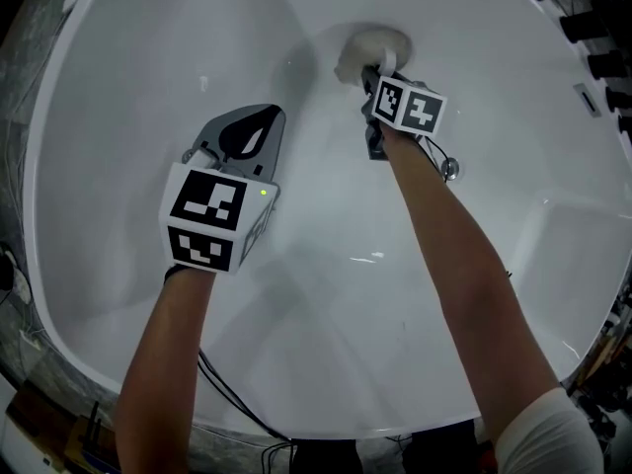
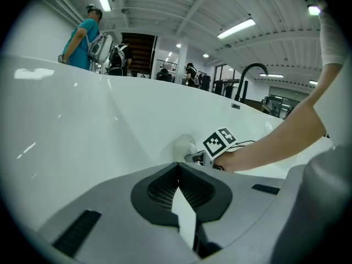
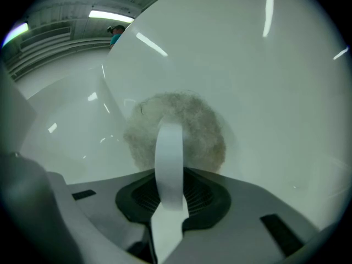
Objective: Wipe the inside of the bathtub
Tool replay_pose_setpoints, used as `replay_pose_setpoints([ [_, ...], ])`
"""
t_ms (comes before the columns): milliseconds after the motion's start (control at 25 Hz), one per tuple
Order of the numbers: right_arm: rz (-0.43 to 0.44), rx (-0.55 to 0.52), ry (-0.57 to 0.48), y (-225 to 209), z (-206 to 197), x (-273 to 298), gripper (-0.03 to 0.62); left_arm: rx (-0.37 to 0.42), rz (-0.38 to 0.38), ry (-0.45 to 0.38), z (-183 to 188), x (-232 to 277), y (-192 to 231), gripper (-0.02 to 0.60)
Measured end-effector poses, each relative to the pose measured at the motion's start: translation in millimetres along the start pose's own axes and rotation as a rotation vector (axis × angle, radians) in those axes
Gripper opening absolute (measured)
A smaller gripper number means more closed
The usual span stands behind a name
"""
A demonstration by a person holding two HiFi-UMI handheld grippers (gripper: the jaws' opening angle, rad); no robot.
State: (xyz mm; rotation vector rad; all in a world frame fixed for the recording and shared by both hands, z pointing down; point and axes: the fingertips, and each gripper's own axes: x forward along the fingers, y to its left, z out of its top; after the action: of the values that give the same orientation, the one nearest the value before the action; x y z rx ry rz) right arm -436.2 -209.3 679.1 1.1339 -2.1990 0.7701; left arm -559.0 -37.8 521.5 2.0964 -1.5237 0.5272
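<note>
The white bathtub (image 1: 148,87) fills the head view. My right gripper (image 1: 379,69) reaches to the far curved wall and is shut on the white strap (image 3: 169,158) of a round, fluffy grey-white wiping pad (image 1: 373,45). The pad (image 3: 176,128) lies flat against the tub wall (image 3: 275,92). My left gripper (image 1: 261,122) hovers over the tub's left inner slope, shut with nothing in it. From the left gripper view, the pad (image 2: 182,146) and the right gripper (image 2: 204,158) show ahead, and the left gripper (image 2: 177,165) has its jaws meeting at the tips.
A small round metal fitting (image 1: 450,170) sits on the tub floor near my right forearm. Black equipment (image 1: 592,28) lines the far right rim. Cables (image 1: 237,403) trail over the near rim. A black faucet (image 2: 250,73) and people (image 2: 82,37) stand beyond the tub.
</note>
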Motion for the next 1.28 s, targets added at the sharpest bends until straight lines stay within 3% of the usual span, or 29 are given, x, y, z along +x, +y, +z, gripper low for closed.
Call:
replay_pose_setpoints([
  [320,0.080,-0.065,0.014,63.5,2.0,38.8,0.095,-0.064,0.028,-0.049,0.9,0.9,23.3,0.011],
  [640,0.111,-0.063,0.049,80.8,-18.9,65.7,0.095,-0.059,0.060,-0.043,-14.9,-6.6,36.6,0.011],
  [960,0.075,-0.073,0.097,63.2,-36.6,64.4,0.095,-0.043,0.045,-0.058,-4.9,-8.5,25.7,0.011],
  [1280,0.032,-0.059,0.118,18.2,-52.5,44.9,0.095,-0.005,0.012,-0.042,-2.8,0.4,5.9,0.011],
])
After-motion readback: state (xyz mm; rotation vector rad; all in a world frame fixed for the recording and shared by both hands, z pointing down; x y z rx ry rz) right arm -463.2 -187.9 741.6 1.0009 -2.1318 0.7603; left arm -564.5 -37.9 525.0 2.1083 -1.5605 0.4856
